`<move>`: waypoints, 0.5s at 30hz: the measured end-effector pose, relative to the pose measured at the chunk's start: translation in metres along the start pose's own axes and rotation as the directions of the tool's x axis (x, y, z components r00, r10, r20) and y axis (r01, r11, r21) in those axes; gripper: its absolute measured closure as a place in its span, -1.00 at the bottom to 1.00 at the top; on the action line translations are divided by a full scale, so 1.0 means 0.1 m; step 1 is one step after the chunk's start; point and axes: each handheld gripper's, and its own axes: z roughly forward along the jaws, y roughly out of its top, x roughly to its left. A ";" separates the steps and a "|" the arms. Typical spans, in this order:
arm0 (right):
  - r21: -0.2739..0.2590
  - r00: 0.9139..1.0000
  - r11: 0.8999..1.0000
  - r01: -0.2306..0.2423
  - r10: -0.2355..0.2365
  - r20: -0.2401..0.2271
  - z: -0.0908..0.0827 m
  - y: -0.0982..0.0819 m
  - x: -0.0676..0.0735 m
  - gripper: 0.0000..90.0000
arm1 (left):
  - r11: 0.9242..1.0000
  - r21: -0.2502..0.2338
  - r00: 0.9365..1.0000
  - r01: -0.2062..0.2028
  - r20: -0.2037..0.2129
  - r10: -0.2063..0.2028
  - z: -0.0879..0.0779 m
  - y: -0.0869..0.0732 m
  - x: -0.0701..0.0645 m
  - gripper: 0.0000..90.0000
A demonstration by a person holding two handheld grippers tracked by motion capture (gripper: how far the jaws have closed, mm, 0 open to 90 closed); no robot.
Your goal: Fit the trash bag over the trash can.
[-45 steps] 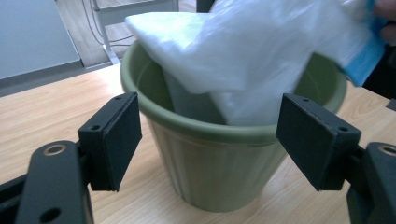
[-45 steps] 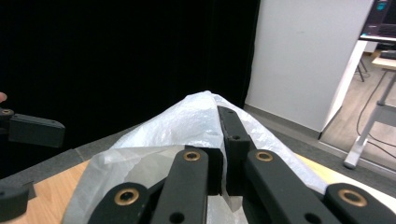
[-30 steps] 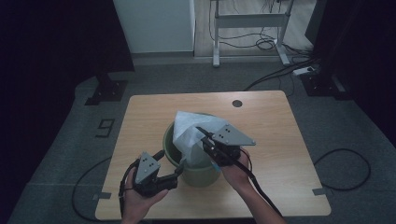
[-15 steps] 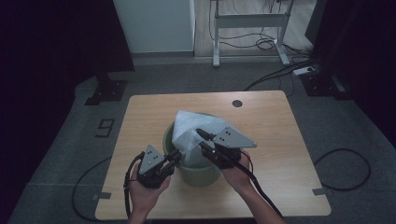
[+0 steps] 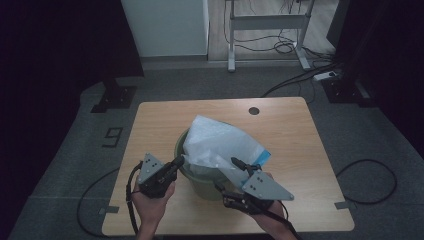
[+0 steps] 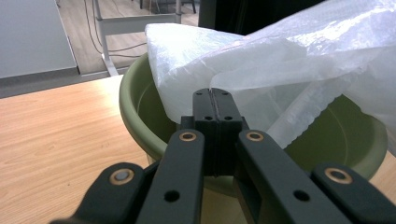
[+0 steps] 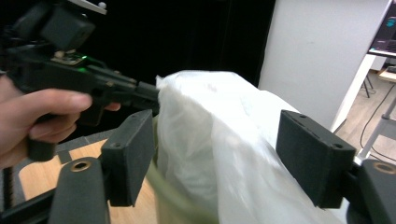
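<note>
A white see-through plastic bag (image 5: pixel 220 142) sits half inside a green bin (image 5: pixel 199 186) at the middle of the table and bulges above its rim. My left gripper (image 5: pixel 178 161) is at the bin's left rim, shut on the bag's edge. In the left gripper view its jaws (image 6: pixel 215 93) meet on the film of the bag (image 6: pixel 280 60) above the bin (image 6: pixel 135 107). My right gripper (image 5: pixel 227 175) is at the bin's near right. Its jaws have just been opening and stand open (image 7: pixel 222 158). The bag (image 7: pixel 205 130) lies between the pads (image 7: pixel 130 156), unpressed. The left gripper (image 7: pixel 149 93) shows beyond it.
The wooden table (image 5: pixel 290 130) has a round cable hole (image 5: pixel 254 110) near its far edge. A white desk frame (image 5: pixel 265 22) and cables (image 5: pixel 300 80) lie on the floor behind. A black stand base (image 5: pixel 114 97) sits at the back left.
The left jaws closed onto the bag's edge at the bin's rim. The right gripper let go of the bag, opened, and drew back toward the table's near edge.
</note>
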 end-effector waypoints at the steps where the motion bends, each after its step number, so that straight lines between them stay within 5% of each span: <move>1: -0.009 1.000 1.000 0.000 0.000 0.005 -0.07 -0.03 0.01 -0.42 | 1.000 0.000 1.000 0.002 0.000 -0.002 0.00 0.00 0.00 1.00; 7: -0.052 0.994 0.998 -0.031 0.037 0.101 -0.38 -0.21 -0.01 -0.43 | 1.000 -0.009 1.000 0.027 -0.007 -0.027 -0.02 0.00 0.07 1.00; 15: -0.007 0.981 0.992 -0.124 0.123 0.153 -0.50 -0.52 -0.23 -0.42 | 0.999 -0.010 0.999 0.047 -0.013 -0.047 -0.05 -0.02 0.14 1.00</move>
